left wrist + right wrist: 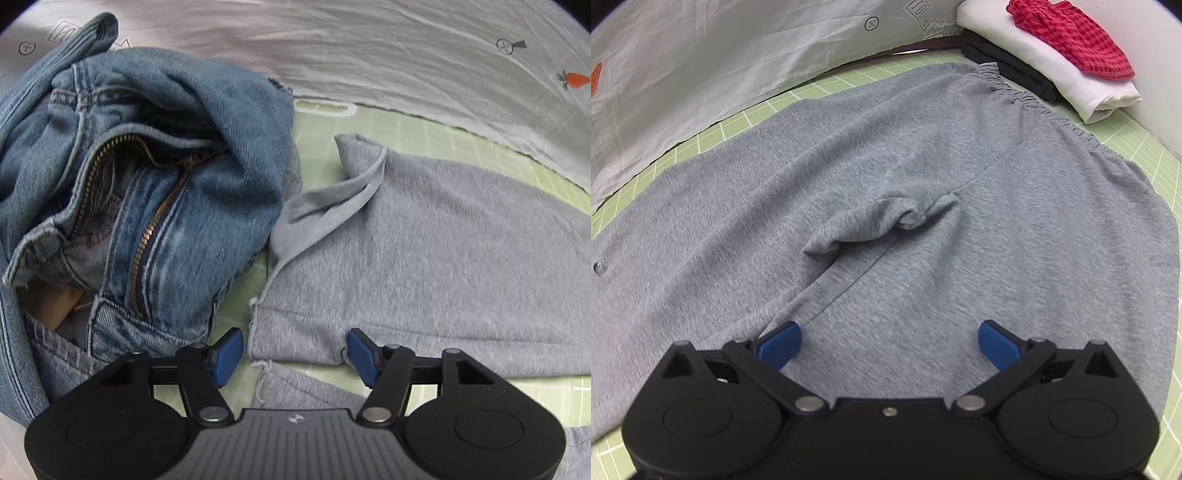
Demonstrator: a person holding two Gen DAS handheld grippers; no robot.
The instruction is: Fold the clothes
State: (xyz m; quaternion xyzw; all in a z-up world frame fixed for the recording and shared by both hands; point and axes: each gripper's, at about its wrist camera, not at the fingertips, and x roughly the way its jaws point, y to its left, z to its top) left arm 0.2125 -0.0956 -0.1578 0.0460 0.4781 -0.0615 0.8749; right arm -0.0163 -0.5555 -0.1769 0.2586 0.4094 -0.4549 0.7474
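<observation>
Grey sweat shorts [886, 221] lie spread flat on the green grid mat [746, 110], with the elastic waistband [1052, 110] at the far right and a small fold at the crotch. In the left wrist view a leg hem of the grey shorts [424, 258] lies in front, with a corner flipped up. My left gripper [295, 356] is open, its blue pads [227, 354] straddling the hem edge just above the cloth. My right gripper [888, 349] is open wide over the shorts near the inner leg seam, holding nothing.
A crumpled pile of blue jeans [140, 177] with an open zipper sits left of the hem. A stack of folded clothes, white [1052, 74] with a red checked piece [1071, 40] on top and a black one below, stands at the far right. A white sheet [369, 55] borders the mat.
</observation>
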